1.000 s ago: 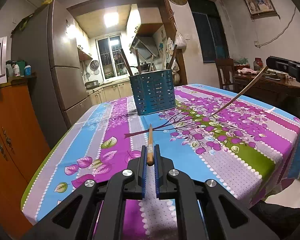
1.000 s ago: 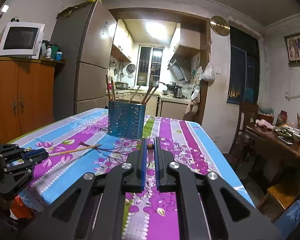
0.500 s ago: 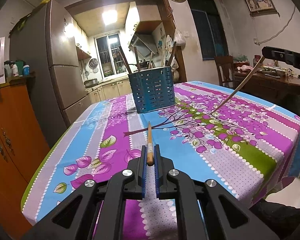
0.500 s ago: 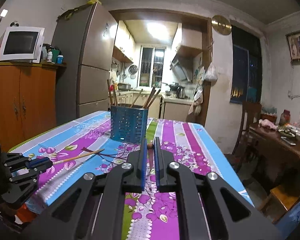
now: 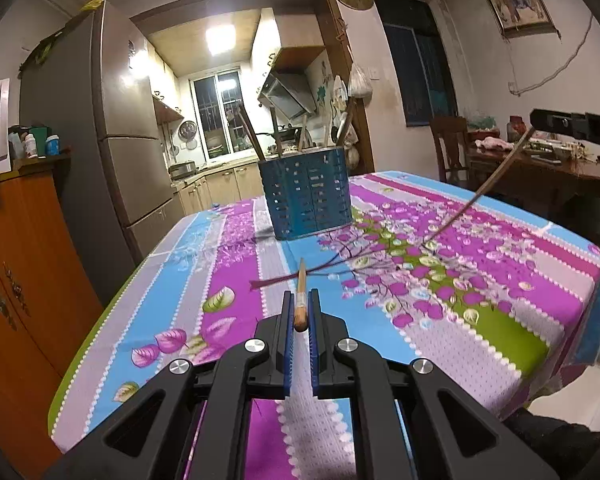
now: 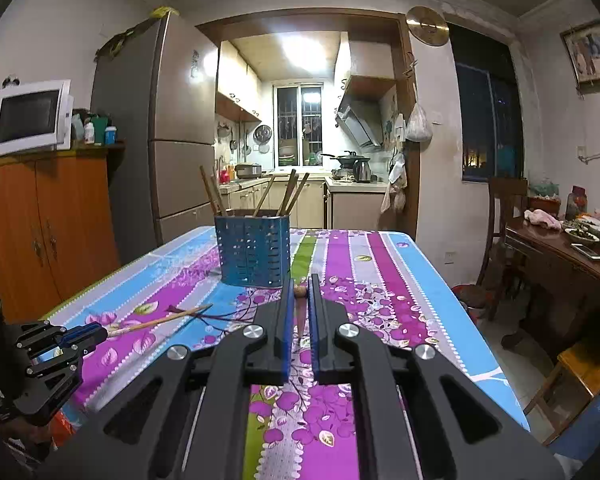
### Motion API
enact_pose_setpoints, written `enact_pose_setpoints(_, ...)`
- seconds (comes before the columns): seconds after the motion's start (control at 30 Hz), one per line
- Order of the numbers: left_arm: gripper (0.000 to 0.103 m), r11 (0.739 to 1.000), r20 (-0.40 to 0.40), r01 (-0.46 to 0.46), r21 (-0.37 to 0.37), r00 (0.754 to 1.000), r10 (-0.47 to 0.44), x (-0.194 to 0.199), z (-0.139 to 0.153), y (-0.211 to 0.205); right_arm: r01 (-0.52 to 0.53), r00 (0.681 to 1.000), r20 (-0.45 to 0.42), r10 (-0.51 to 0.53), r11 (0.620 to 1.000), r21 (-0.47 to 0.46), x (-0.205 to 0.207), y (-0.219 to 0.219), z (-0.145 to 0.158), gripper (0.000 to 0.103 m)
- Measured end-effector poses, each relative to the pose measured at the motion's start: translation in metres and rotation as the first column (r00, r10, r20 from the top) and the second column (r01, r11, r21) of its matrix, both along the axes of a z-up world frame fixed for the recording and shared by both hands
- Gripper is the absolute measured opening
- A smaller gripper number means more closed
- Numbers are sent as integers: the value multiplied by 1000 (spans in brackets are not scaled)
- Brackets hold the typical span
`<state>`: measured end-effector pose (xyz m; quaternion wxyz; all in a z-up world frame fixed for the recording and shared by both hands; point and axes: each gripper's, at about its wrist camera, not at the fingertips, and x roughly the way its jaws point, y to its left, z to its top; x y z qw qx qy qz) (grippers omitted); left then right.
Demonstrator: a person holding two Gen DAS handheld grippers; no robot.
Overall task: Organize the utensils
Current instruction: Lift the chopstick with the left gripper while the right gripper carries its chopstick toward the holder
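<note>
My left gripper [image 5: 299, 312] is clamped on one wooden chopstick [image 5: 300, 294] by its thick end, the tip pointing fwd over the floral tablecloth [image 5: 480, 280]; my right gripper [image 6: 299, 292] pinches a second chopstick [image 5: 480, 196] by its butt, shaft slanting down w/ tip near the cloth; the blue perforated utensil holder [image 6: 254, 252] stands upright mid-table, approx straight ahead, w/ several chopsticks [image 6: 288, 196] leaning inside; fridge [image 6: 172, 132] behind it on the left.

Floral-clothed table [image 5: 512, 344] bearing a blue perforated utensil holder [image 5: 309, 196].
</note>
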<state>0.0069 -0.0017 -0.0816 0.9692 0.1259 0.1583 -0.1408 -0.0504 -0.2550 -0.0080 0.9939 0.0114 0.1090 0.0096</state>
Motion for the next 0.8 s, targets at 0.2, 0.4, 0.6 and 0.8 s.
enact_pose_setpoints(0.2,8,998,-9,4,-58,1000,-4,7,23,11,-9,999,49,11,999,-43,1,5,16,5)
enact_pose_setpoints(0.4,8,990,-20,18,-143,1000,-21,16,57,24,-39,995,95,44,998,-50,11,3,39,5)
enact_pose_setpoints(0.6,8,984,23,25,-176,1000,-21,25,91,30,-81,990,111,83,996,-26,29,-4,62,5)
enact_pose_setpoints(0.8,8,979,46,45,-200,998,-37,29,116,30,-123,986,109,126,992,-29,38,-1,76,5)
